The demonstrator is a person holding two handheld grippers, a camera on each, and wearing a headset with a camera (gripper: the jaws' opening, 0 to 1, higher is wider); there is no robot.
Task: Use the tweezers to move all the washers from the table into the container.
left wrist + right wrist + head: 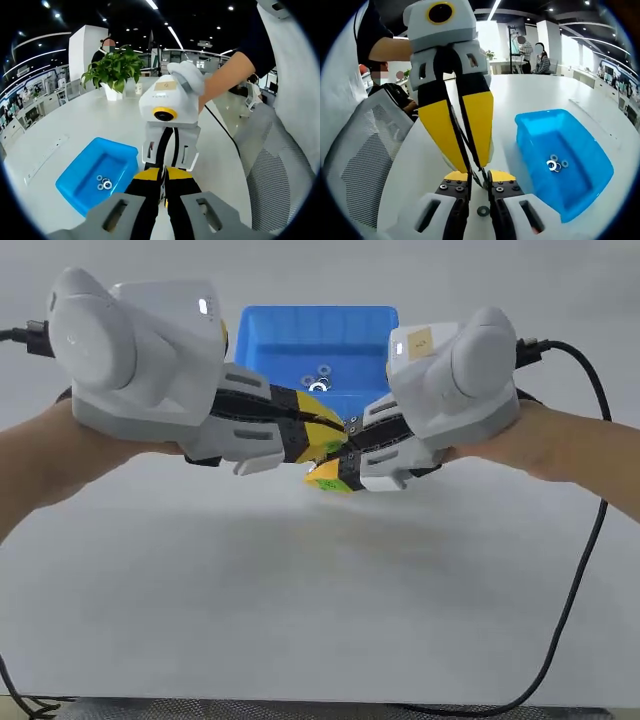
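White table (300, 590), washers (318, 380) in container (270, 335), left claw (164, 176), right claw (479, 178) shut tip-to-tip, hold unclear

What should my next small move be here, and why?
Probably lower the tweezers until their tips reach the washer lying on the table just beneath: it looks ungrasped, while other washers already sit in the blue container.

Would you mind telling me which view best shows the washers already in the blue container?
The right gripper view: it looks down into the container, and the washers lie bright and unobstructed on its blue floor. The left gripper view shows the same cluster nearly as well; the head view shows them small and blurred together.
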